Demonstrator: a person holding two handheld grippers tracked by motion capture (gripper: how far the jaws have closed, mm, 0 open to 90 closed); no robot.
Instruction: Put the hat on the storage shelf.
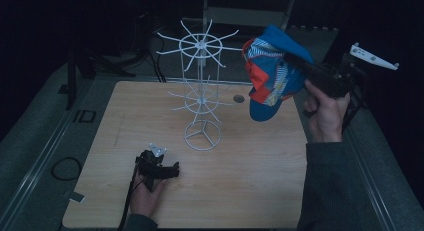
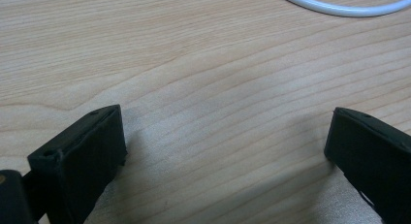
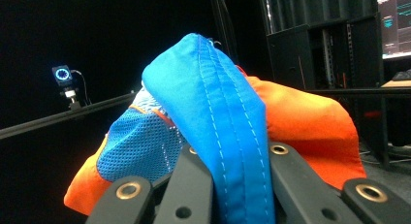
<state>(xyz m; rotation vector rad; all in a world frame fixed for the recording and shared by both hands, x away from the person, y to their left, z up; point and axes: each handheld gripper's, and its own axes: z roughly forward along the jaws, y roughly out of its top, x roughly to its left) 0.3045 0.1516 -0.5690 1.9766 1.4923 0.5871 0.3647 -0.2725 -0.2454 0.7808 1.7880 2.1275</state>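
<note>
A blue and orange cap [image 1: 272,73] hangs in the air at the right, above the table's far right corner. My right gripper [image 1: 305,67] is shut on it, with blue fabric [image 3: 228,136] pinched between the jaws. A white wire display stand [image 1: 202,91] with two tiers of spokes rises from a ring base [image 1: 202,136] in the middle of the wooden table [image 1: 250,181]. My left gripper [image 1: 175,170] rests low on the table at the front left, open, with bare wood between its fingers [image 2: 82,156]. A piece of the stand's ring [image 2: 339,8] lies beyond them.
A small dark round hole or disc [image 1: 239,98] sits on the table behind the stand. A cable loop [image 1: 66,168] lies off the table's left edge. Dark equipment and a monitor [image 3: 395,25] stand behind the cap.
</note>
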